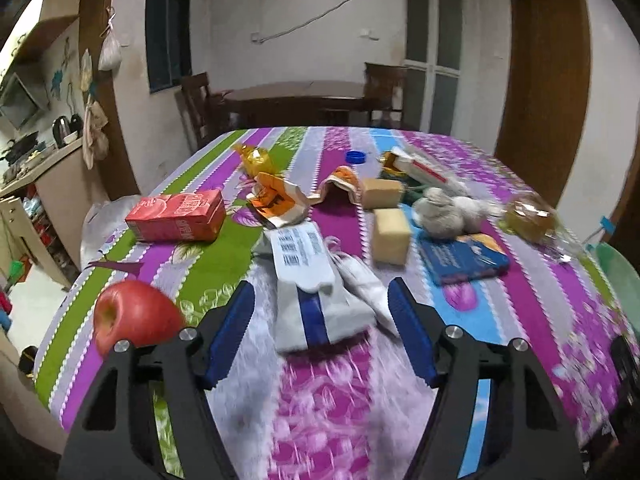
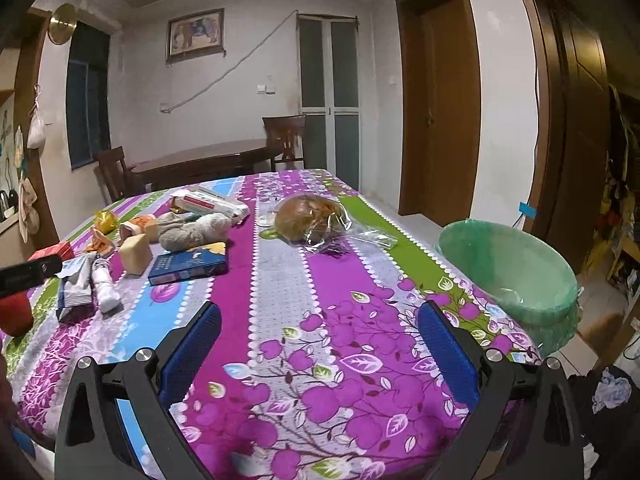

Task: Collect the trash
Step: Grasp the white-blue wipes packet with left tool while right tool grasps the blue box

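- Left hand-held gripper (image 1: 320,316) sits low over the surface (image 1: 320,400), its blue pads apart, with the near end of a flattened grey-and-white packet (image 1: 308,300) lying between them; neither pad looks pressed on it yet.
- Left to right across the cloth: a red apple (image 1: 136,320) just beside the left finger, a red carton (image 1: 176,216) further back, crumpled orange wrappers (image 1: 276,200), two tan blocks (image 1: 390,232), a blue booklet (image 1: 464,258), and bagged bread (image 1: 530,216) near the far right edge.
- My call: the packet is the piece of trash being picked now. It lies flat and thin, so the pads should go right down to the cloth and close across its narrow width, gathering the crumpled white paper alongside it.
- Keep clear of the apple; a nudge could roll it off the edge.
- Right hand-held gripper (image 2: 320,344) hovers over bare cloth, pads wide apart, holding nothing.
- Green-lined bin (image 2: 508,272) stands just off the right edge of the surface, the likely drop point.
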`<state>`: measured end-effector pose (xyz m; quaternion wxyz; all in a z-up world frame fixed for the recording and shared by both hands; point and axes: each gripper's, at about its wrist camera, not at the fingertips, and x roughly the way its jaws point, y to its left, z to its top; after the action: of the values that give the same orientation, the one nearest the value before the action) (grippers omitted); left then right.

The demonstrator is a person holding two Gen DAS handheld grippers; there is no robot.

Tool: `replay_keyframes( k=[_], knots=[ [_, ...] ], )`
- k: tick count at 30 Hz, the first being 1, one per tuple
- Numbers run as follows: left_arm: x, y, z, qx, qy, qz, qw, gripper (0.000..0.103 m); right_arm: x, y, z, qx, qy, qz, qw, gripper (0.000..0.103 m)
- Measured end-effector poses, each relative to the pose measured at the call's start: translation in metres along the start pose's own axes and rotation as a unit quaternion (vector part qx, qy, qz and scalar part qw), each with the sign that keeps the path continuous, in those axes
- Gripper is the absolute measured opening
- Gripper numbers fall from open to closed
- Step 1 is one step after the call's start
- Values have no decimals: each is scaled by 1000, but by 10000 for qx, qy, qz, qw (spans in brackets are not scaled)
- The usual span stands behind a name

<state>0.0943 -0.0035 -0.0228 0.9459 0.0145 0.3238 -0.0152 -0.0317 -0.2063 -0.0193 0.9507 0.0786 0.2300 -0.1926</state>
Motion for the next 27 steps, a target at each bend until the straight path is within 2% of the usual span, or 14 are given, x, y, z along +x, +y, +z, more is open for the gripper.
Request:
replay_keyframes(
  k=[4,8,10,11,13,16,18,20,22,24,27],
  knots=[
    [30,2,10,-27,308,114,9995,66,17,1,2,-56,138,68,9999,98],
    [52,13,12,-151,653,88,9977,66,27,9,12,-309,150,353,9988,98],
    [63,16,10,-203,891,-45,9958,55,29,17,20,-538,80,484,9973,98],
    [67,18,8,-233,1005,-132,9946,47,32,23,26,-764,51,597,9953,98],
    [76,22,5,-352,1230,-358,9911,40,39,32,36,-1132,66,788,9904,98],
    [71,28,5,-513,1052,-368,9924,32,56,47,52,-1788,102,1127,9774,98],
    [60,33,5,-632,938,-363,9929,31,66,57,60,-2249,200,1596,9610,98],
    [45,35,7,-685,770,-358,9940,30,77,71,66,-2772,431,2255,9330,98],
    [25,36,10,-660,546,-425,9954,30,95,87,73,-3335,768,2876,8945,98],
    [14,36,13,-632,407,-531,9958,31,117,100,80,-3671,1084,3222,8658,98],
    [3,36,16,-593,299,-610,9959,31,158,117,91,-4020,1614,3410,8343,98]
  ],
)
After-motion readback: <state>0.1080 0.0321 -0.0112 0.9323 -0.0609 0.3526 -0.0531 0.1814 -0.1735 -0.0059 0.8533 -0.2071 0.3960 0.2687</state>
